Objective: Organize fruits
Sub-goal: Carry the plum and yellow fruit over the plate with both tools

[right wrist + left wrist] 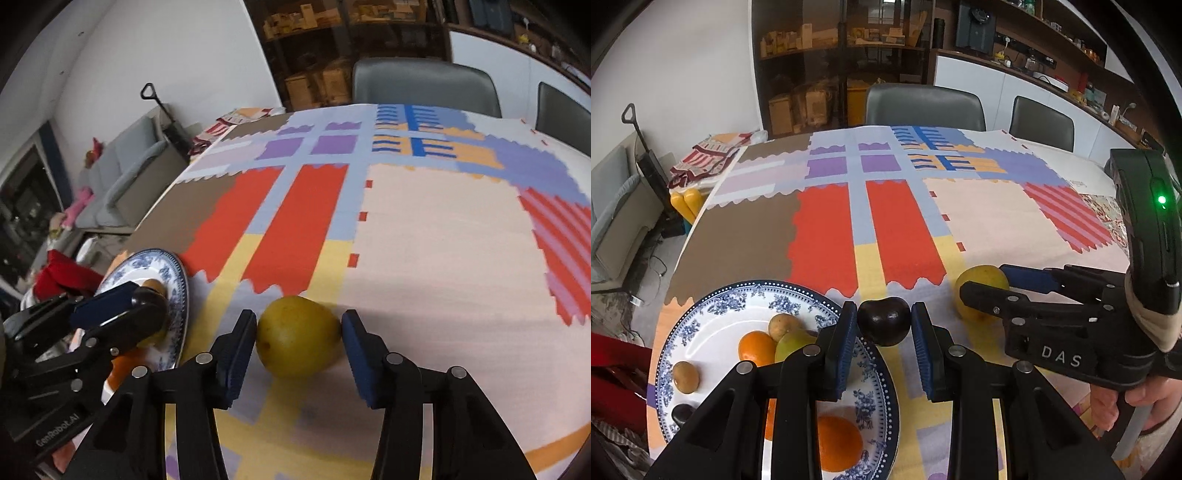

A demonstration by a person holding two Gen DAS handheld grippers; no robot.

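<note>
meanwhile left tongs [884,325] grip one dark plum [884,320] – right tongs [299,334] wide around one yellow pear [297,335].

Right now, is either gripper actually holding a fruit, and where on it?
The left gripper pinches the dark plum by its two sides, over the plate rim. The right gripper brackets the yellow pear on the tablecloth, with gaps showing, so no hold yet.

A plum [884,320] sits between the left claw [884,332] fingers, over the plate's [683,325] right rim. The plate, holding oranges [757,345] and other fruit, lies left of that claw. A pear [298,335] rests on the counter [443,240] between the right claw [298,343] fingers.
</note>
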